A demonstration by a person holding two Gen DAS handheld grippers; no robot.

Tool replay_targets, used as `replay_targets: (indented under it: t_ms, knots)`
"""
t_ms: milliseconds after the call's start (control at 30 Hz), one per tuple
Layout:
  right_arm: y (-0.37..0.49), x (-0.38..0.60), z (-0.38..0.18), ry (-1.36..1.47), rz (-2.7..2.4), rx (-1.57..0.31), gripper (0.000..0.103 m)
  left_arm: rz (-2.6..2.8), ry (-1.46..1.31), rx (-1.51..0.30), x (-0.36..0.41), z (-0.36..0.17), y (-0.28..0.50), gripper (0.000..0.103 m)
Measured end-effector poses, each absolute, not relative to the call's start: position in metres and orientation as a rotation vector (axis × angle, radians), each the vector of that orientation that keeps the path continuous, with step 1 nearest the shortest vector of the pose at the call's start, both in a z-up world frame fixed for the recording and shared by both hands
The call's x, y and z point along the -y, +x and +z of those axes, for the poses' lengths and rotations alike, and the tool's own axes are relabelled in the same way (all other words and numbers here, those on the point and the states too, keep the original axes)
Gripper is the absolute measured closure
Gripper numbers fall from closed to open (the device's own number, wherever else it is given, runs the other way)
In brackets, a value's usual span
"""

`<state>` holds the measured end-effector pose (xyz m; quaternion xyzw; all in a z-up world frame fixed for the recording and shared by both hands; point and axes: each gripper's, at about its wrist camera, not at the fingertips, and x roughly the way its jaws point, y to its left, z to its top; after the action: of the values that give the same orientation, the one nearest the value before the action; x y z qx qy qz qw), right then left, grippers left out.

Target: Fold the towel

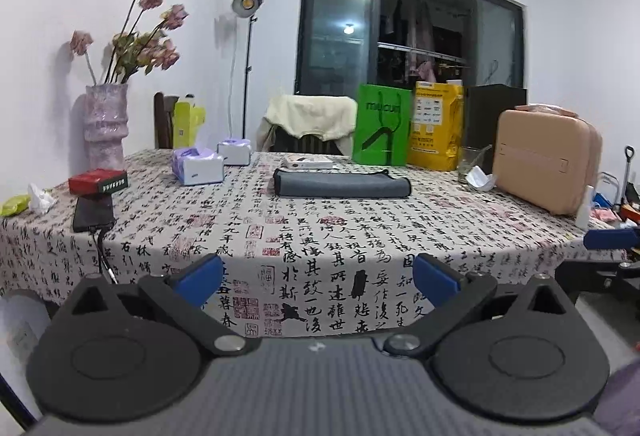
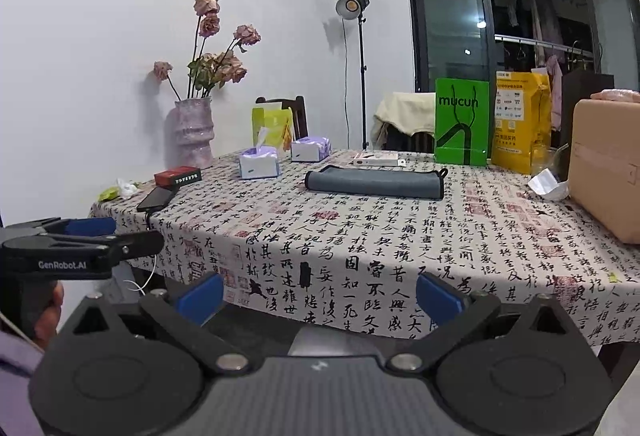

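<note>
A grey towel (image 1: 342, 184) lies folded into a flat rectangle on the far middle of the table; it also shows in the right wrist view (image 2: 374, 182). My left gripper (image 1: 318, 282) is open and empty, held off the table's near edge, well short of the towel. My right gripper (image 2: 320, 300) is open and empty too, also in front of the near edge. The left gripper shows at the left of the right wrist view (image 2: 86, 232), and the right gripper's blue tip shows at the right of the left wrist view (image 1: 610, 238).
The table has a calligraphy-print cloth (image 1: 320, 236). On it stand a vase of dried roses (image 1: 106, 125), tissue packs (image 1: 198, 165), a red box (image 1: 98, 181), a phone with cable (image 1: 93, 213), green (image 1: 382, 123) and yellow (image 1: 438, 125) bags, a glass (image 1: 472, 161), and a beige case (image 1: 546, 165).
</note>
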<state>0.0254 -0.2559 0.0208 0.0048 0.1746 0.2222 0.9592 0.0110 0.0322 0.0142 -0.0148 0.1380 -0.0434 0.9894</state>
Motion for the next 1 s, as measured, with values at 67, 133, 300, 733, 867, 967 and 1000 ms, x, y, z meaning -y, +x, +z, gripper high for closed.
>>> replay_targets:
  t_ms: [67,133,300,733,867,967,1000]
  knots:
    - [0.020,0.256,0.022,-0.011,0.445,-0.344,0.000,-0.095,-0.017,-0.273,-0.033,0.014,0.005,0.000]
    - [0.016,0.256,0.023,-0.026,0.444,-0.336,0.000,-0.098,-0.017,-0.273,-0.034,0.012,0.001,0.000]
    - [0.010,0.259,0.018,-0.021,0.451,-0.331,0.000,-0.088,-0.042,-0.252,-0.030,0.000,-0.008,0.000]
    - [0.007,0.262,0.001,0.009,0.453,-0.329,0.000,-0.059,-0.051,-0.257,-0.032,-0.014,-0.008,0.000]
    - [0.009,0.260,-0.002,0.017,0.458,-0.335,0.000,-0.065,-0.040,-0.270,-0.030,-0.017,-0.008,0.000]
    - [0.011,0.257,-0.006,0.018,0.464,-0.346,0.000,-0.061,-0.035,-0.272,-0.030,-0.019,-0.006,0.000]
    - [0.012,0.257,-0.006,0.019,0.464,-0.347,0.000,-0.060,-0.033,-0.271,-0.030,-0.019,-0.006,0.000]
